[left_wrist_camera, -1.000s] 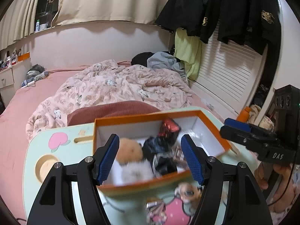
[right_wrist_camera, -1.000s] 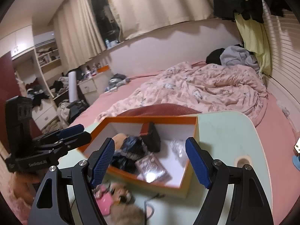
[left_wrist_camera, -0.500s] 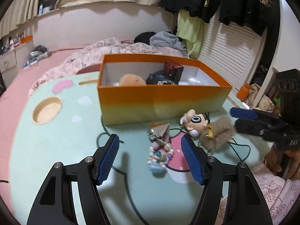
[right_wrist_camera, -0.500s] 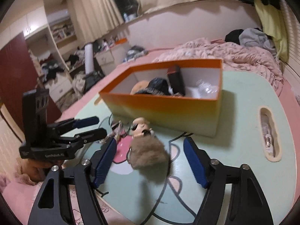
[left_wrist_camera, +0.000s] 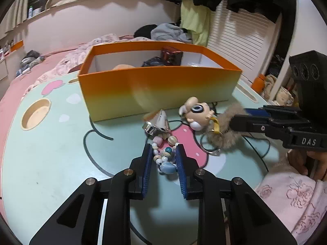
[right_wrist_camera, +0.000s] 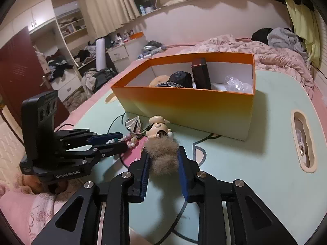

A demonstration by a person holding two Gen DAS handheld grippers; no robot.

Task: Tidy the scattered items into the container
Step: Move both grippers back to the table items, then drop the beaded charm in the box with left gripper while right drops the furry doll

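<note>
An orange box (left_wrist_camera: 159,87) stands on the pale green table (left_wrist_camera: 51,163) and holds several items; it also shows in the right wrist view (right_wrist_camera: 190,104). My left gripper (left_wrist_camera: 164,153) is shut on a beaded bracelet (left_wrist_camera: 164,159) lying on the table, next to a silver foil packet (left_wrist_camera: 158,122). My right gripper (right_wrist_camera: 163,157) is shut on a brown fur pompom (right_wrist_camera: 163,155), which hangs on a keyring with a cartoon doll head (right_wrist_camera: 158,127). The doll (left_wrist_camera: 196,112) and pompom (left_wrist_camera: 224,130) also show in the left wrist view.
A black cable (left_wrist_camera: 98,136) curls on the table. The table has a round cup hole (left_wrist_camera: 35,114) at left and a slot (right_wrist_camera: 303,140) at right. A bed with a pink quilt (right_wrist_camera: 255,49) lies behind the box.
Both grippers dropped from above the box to the table in front of it. The left closed on the bracelet and the right closed on the pompom.
</note>
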